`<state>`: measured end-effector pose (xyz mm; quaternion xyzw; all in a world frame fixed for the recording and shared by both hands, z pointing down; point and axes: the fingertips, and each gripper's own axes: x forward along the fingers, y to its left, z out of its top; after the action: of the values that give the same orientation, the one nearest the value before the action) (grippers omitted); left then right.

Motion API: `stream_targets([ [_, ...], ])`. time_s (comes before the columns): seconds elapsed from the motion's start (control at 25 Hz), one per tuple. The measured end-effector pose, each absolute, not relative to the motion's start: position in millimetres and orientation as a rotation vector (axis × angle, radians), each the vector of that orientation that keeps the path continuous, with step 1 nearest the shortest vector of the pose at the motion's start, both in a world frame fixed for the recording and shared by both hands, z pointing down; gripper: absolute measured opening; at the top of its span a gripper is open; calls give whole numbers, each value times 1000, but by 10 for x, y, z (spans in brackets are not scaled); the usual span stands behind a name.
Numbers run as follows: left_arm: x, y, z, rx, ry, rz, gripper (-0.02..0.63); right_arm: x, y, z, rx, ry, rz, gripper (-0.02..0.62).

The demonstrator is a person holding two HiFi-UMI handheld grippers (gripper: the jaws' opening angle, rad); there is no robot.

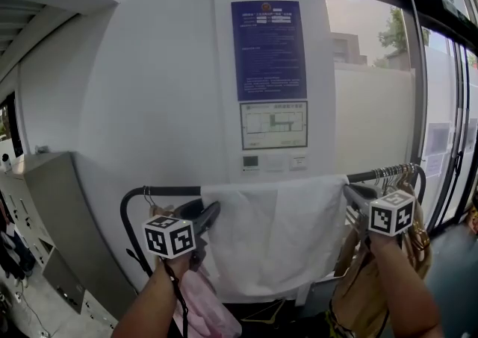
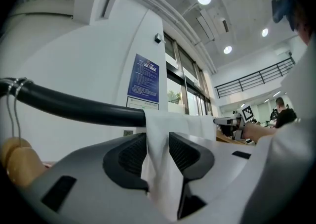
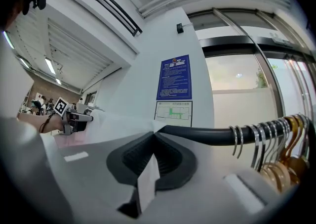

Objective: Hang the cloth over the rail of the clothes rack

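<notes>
White fabric cloth (image 1: pixel 276 239) draped over black metal rail (image 1: pixel 172 190); left tool (image 2: pixel 158 151) spread, cloth edge loose between; right tool (image 3: pixel 150 155) pinching cloth corner.

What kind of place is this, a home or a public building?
Probably a public building's entrance hall: a blue notice, tall windows, and a clothes rack with hangers.

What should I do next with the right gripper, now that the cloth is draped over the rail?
Probably open the right gripper and let go. The cloth already hangs over the rail. The left gripper has its jaws apart around the cloth's edge, so only the right jaws are clamped on it.
</notes>
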<state>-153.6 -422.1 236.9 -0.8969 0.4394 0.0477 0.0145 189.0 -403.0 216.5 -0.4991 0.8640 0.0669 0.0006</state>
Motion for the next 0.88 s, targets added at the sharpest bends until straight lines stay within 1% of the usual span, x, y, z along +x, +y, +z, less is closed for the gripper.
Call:
stream_targets([
  [0.16, -1454, -4238, 2287, -2850, 1268, 203, 130, 1871, -4019, 2178, -1585, 2715, 203, 5],
  [0.2, -1449, -4236, 2284, -2862, 1245, 204, 121, 1870, -4016, 2179, -1589, 2713, 204, 5],
  [0.28, -1449, -4211, 2270, -2858, 1216, 189, 48, 1867, -4014, 2180, -1600, 2713, 213, 5],
  [0.36, -1439, -4192, 2256, -2840, 1209, 168, 14, 1867, -4024, 2191, -1607, 2716, 216, 5],
  [0.52, -1527, -4165, 2237, -2867, 1213, 212, 12, 1950, -4046, 2209, -1650, 2697, 211, 5],
  [0.68, -1930, -4114, 2100, -2852, 1301, 334, 11, 2185, -4013, 2117, -1715, 2626, 217, 3],
  [0.88, -2276, -4041, 1889, -2827, 1347, 316, 11, 2225, -3971, 2018, -1704, 2634, 222, 3],
])
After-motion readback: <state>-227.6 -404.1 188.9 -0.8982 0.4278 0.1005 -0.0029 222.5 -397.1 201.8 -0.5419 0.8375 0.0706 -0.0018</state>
